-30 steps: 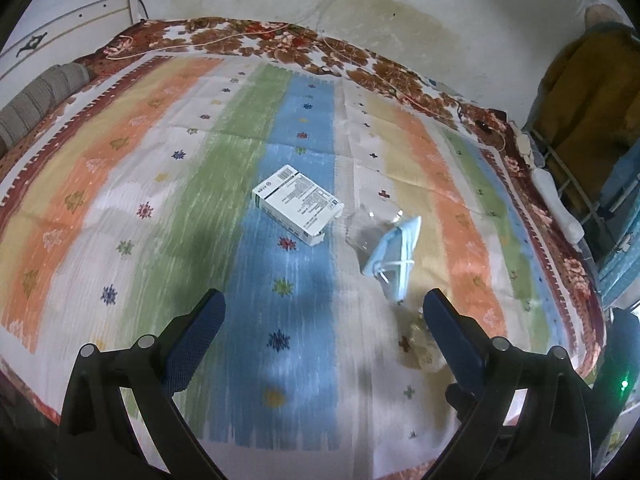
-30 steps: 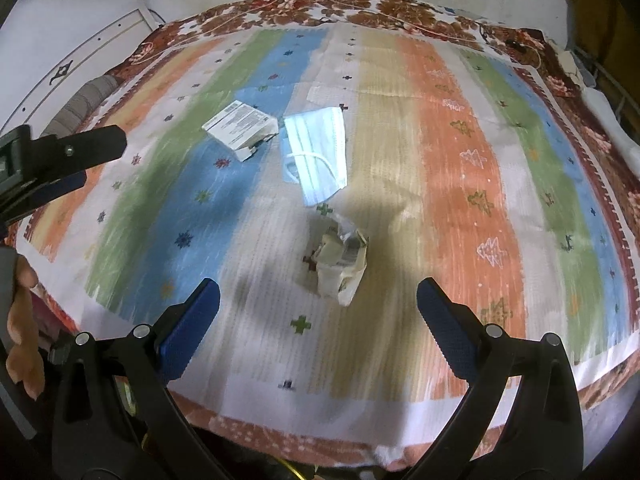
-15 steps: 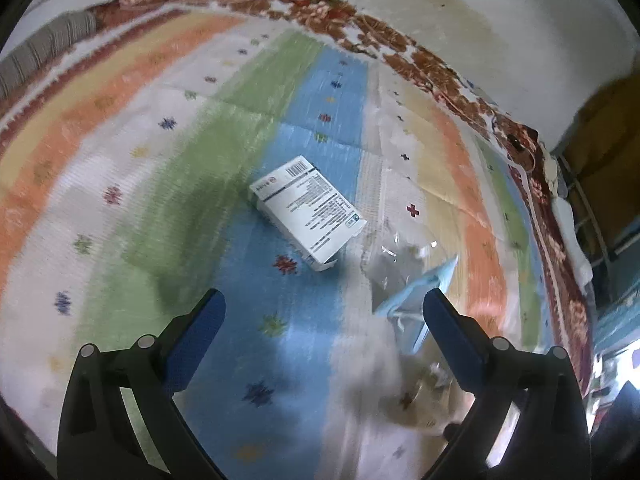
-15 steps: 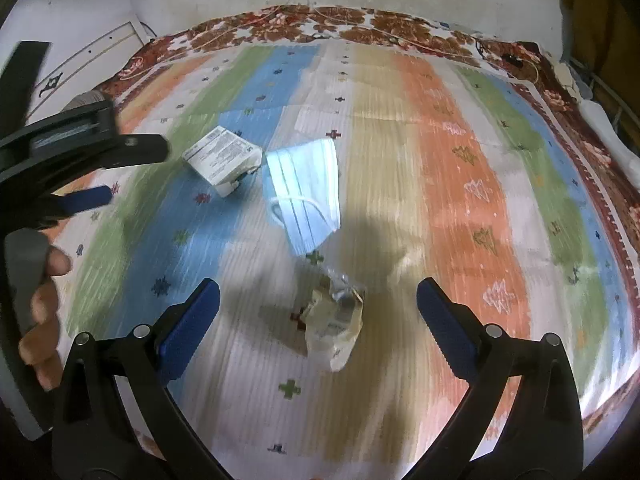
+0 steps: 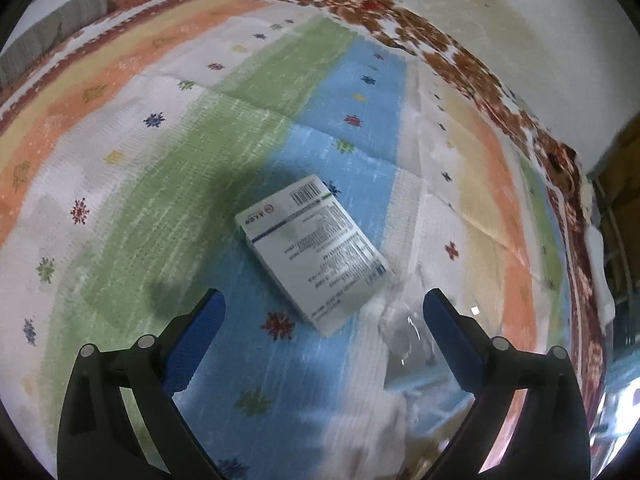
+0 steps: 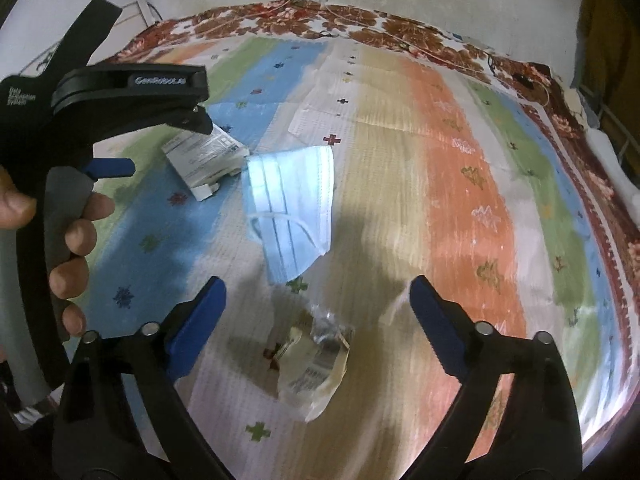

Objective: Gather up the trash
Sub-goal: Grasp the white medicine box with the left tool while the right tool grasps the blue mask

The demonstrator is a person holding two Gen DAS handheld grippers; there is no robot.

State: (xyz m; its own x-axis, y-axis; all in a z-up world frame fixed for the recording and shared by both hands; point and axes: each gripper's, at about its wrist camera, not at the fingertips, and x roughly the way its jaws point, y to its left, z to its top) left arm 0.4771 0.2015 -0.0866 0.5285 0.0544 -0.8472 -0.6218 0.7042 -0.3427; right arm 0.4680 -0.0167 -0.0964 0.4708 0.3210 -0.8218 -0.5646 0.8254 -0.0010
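The left gripper stands wide open and empty, its blue-padded fingers spread either side of the space just short of a white printed carton. The carton lies flat on the blue stripe of the striped bedspread, near its middle, with the nearest corner reaching almost between the fingertips. Its long axis runs diagonally, from the barcode end farther off and to the left down to the near right, so the open jaws sit askew to it; by my reading a grip across the narrow width would need a turn of the wrist. In the right wrist view the left gripper leans in low over the carton from the left, held in a hand wrapped round its grip. The right gripper is equally wide open and holds nothing, hovering above a crumpled wrapper lying just ahead of its fingers, with a blue surgical mask farther out, beside the carton. The left is clearly nearer the carton, the right nearer the wrapper.
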